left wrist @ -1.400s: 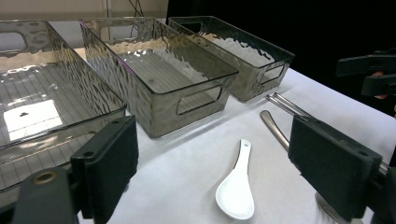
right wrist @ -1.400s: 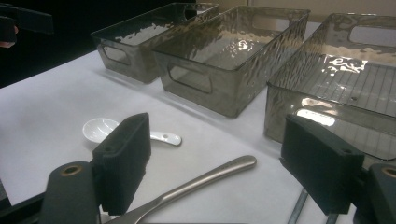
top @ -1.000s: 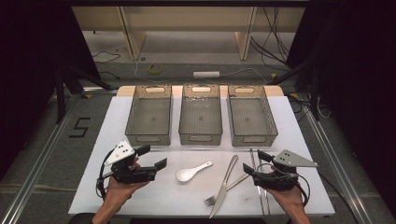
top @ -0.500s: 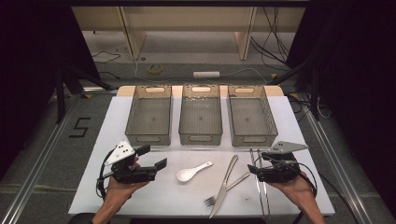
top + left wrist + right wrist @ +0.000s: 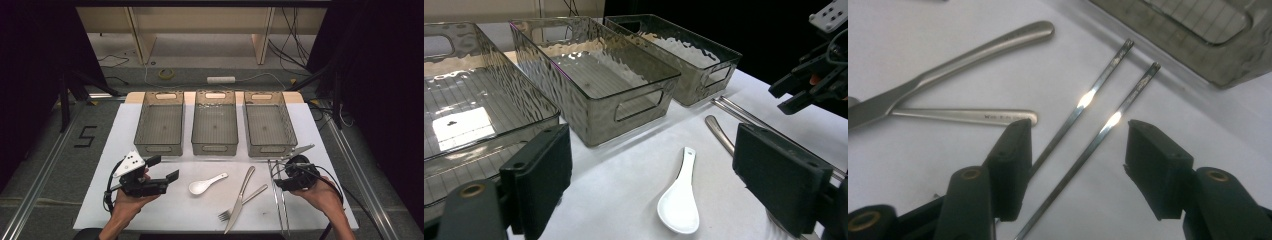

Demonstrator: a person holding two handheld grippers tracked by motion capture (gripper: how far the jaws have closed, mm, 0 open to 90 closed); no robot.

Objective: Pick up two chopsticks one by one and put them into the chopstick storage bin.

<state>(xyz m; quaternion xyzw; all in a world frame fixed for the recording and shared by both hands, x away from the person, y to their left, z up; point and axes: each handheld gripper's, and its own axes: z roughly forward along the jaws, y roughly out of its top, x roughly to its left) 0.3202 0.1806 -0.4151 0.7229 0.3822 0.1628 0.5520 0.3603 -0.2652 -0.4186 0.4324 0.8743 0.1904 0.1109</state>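
Note:
Two thin metal chopsticks (image 5: pixel 1113 119) lie side by side on the white mat, and both run between the jaws of my right gripper (image 5: pixel 1083 137). Those jaws have just been closing, but gaps remain on either side and the pads press on nothing. Seen from above, the right gripper (image 5: pixel 279 176) sits low over the chopsticks (image 5: pixel 280 210) in front of the right bin (image 5: pixel 272 148). My left gripper (image 5: pixel 165 168) is held open at the front left, nothing between its fingers, pointing at a white spoon (image 5: pixel 679 205).
Three clear grey bins stand in a row at the back, the left bin (image 5: pixel 157 148) and middle bin (image 5: pixel 215 148) empty like the right one. A knife (image 5: pixel 248 177) and a fork (image 5: pixel 260 190) lie crossed between the spoon (image 5: pixel 205 184) and the chopsticks.
The right gripper has shifted a little toward the bins over the chopsticks, and its jaws stand narrower than before. The left gripper has not moved.

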